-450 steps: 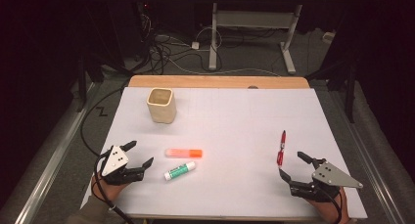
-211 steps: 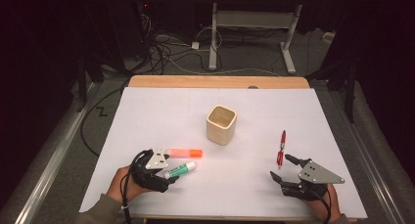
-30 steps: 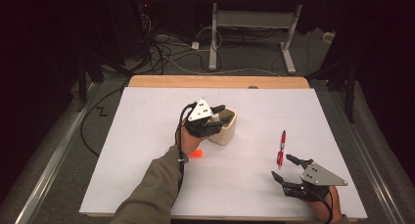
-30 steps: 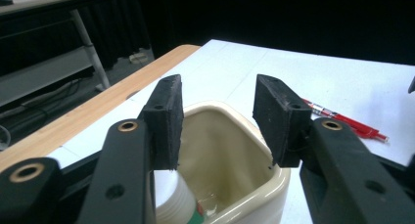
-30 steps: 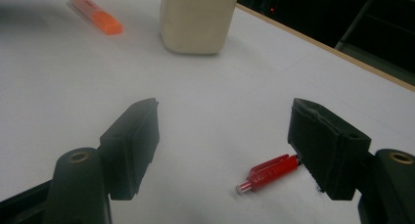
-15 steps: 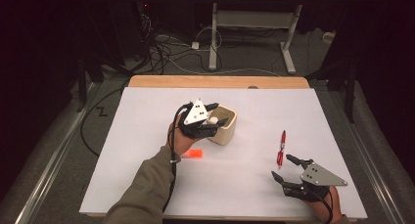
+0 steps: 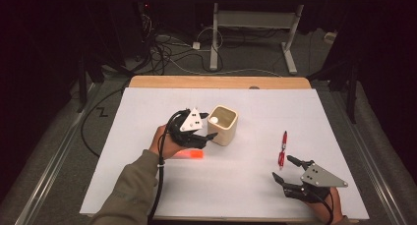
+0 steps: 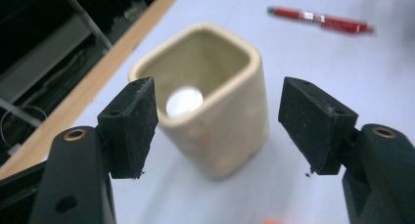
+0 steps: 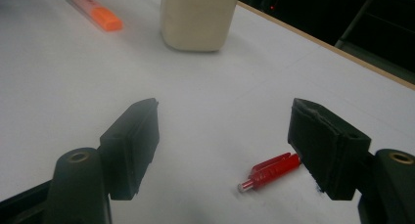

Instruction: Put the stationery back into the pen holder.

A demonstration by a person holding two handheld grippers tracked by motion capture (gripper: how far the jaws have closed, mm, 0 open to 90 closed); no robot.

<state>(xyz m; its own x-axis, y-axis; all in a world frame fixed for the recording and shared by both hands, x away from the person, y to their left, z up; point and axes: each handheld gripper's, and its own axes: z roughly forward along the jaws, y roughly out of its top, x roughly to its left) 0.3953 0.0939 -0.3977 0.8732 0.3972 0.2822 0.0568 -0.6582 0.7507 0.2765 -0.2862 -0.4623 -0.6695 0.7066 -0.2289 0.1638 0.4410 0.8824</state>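
Sitting in cup (image 7: pixel 224 125), marker (image 8: pixel 184 100) just beyond opening left hand-held gripper (image 7: pixel 208 132).

No readable text, brand or no. anywhere; the red pen (image 8: pixel 320 20) has a pale band w/ dark marks, too blurred to make out.

Cream square cup (image 7: pixel 223 125) upright mid-table, white-capped marker (image 8: pixel 184 100) standing inside.

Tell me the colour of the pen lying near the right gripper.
Red pen; the left gripper view shows it best.
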